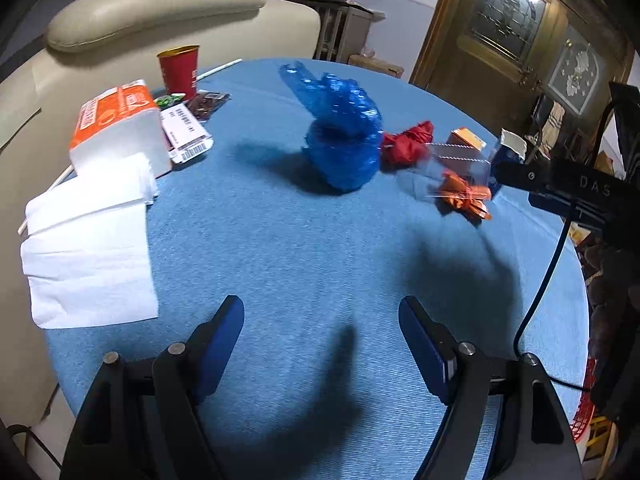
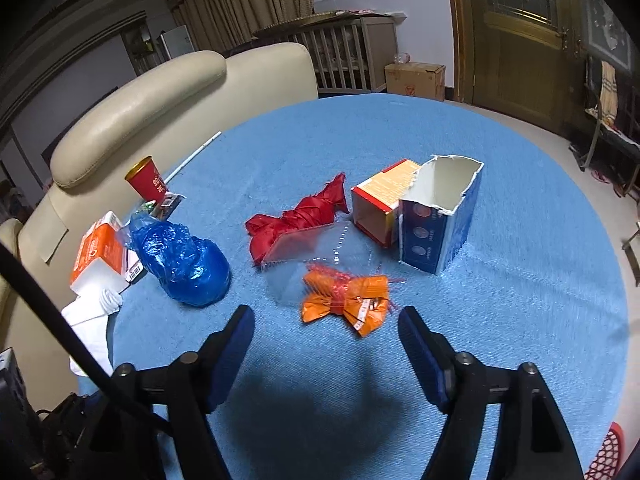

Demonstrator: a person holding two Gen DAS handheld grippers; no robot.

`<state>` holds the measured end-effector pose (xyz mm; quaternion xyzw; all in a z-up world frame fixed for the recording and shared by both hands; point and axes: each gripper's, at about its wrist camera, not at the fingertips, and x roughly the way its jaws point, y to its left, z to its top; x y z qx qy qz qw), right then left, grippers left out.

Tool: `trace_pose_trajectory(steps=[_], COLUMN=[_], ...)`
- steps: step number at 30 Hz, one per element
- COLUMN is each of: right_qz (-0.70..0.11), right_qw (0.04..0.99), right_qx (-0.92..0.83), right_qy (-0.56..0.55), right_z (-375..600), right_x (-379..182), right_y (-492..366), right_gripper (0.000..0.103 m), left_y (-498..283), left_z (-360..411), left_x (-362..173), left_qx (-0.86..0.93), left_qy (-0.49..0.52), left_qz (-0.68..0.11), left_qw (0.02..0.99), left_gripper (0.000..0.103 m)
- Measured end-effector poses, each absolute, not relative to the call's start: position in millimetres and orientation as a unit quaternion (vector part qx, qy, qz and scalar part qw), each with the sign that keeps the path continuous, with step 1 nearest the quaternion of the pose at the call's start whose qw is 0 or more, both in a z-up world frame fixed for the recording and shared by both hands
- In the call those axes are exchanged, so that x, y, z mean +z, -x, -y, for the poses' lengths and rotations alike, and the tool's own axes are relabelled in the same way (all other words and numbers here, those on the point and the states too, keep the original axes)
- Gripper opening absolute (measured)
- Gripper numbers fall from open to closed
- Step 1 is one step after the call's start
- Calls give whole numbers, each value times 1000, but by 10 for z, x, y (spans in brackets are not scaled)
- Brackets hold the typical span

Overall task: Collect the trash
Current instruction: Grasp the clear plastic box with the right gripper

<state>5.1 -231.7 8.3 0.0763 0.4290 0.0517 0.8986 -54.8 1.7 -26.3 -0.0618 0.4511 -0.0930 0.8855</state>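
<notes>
Both wrist cameras look forward and down, low over the blue table [image 1: 280,240]; both see the blue bag [image 1: 344,148] at 12 o'clock.

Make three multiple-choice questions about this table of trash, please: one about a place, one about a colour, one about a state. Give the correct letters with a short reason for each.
1. Where does the orange wrapper lie?
A. inside the red cup
B. on the blue tablecloth, just ahead of the right tongs
C. on the sofa

2. What colour is the crumpled plastic bag beside the tissue pack?
A. blue
B. yellow
C. white

3. In what state are the right tongs?
A. shut on the wrapper
B. shut on the carton
C. open and holding nothing

Answers:
1 B: it lies flat on the tablecloth between the tips' line of sight.
2 A: the bag is plainly blue in both views.
3 C: the jaws stand wide apart with only cloth between them.
</notes>
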Motion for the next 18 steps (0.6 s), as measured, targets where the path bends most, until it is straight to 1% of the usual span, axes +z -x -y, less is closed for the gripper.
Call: trace_pose_trajectory(steps=[3,4,5,10,16,17,18], right_qz=[-433,-432,-429,-412,-427,-428,-429], right_qw=[898,899,901,911,904,903,903], right_qx=[44,44,43,13,-1,-2,-3], right_qy=[-65,-62,-57,-24,22,27,31], right_z=[2198,2166,2124,1976,1778,1762,1751], right_x=[37,30,32,26,-186,-219,-247], right_y=[-102,-114,-137,-325,-619,-644,-661], right_gripper=[92,98,99,99,98,97,92], left_y=[524,521,517,503,479,469,467], left_z=[-84,-103,-125,-174,-200,-200,-200], left_x=[-298,-301,-297,-279,-259,-253,-247], left_qx=[-89,-89,-88,-86,-81,-80,-80], left_qy=[66,68,71,76,76,75,75], left_qz=[-456,-455,-454,-450,-448,-448,-447], left_qw=[883,883,884,886,887,887,888], left_gripper=[80,80,80,80,80,80,80])
